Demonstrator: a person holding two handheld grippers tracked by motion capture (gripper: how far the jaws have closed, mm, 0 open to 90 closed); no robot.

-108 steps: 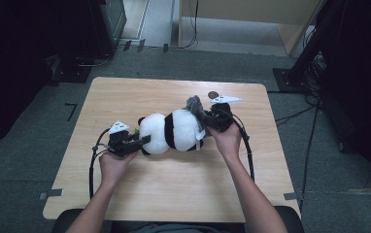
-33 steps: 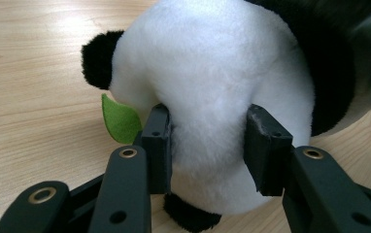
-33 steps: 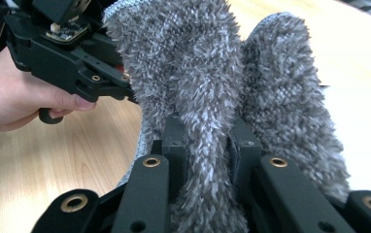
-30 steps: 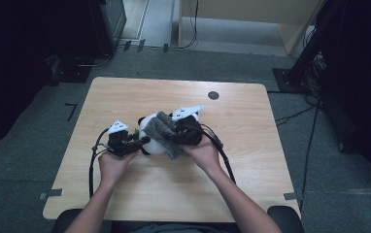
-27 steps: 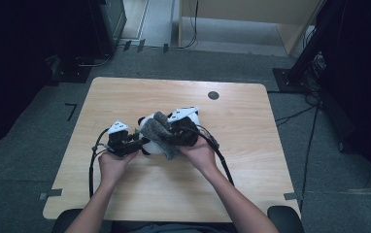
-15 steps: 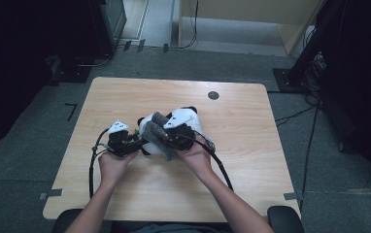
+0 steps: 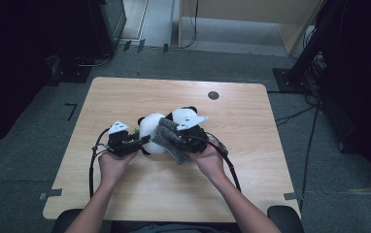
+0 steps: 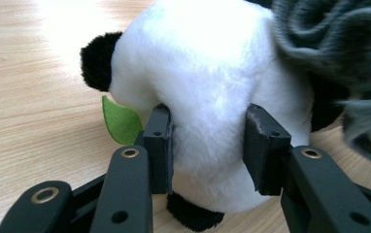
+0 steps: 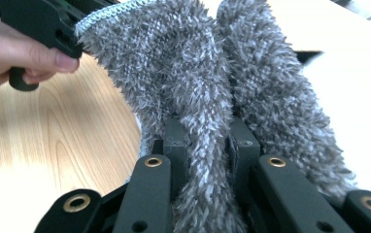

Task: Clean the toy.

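Note:
A black-and-white panda plush (image 7: 150, 127) lies on the wooden table (image 7: 251, 184). My left gripper (image 7: 141, 141) comes in from the left and is shut on its white body (image 8: 208, 73), next to a green felt leaf (image 8: 120, 121). A grey fuzzy cloth (image 7: 168, 138) is draped over the panda's middle. My right gripper (image 7: 177, 139) is shut on a fold of that cloth (image 9: 203, 87), and its jaws have just been closing a little tighter on it. The cloth (image 8: 334, 53) hides part of the panda's far side.
A small dark round mark (image 7: 213, 95) sits near the table's far edge. Cables trail from both grippers toward the near edge. A hand (image 9: 23, 58) holding the other gripper shows at the upper left of the right gripper view. Dark furniture stands beyond the table.
The right gripper has carried the grey cloth from the panda's right end leftward over its body, then a little nearer the person. The left gripper has held still on the panda.

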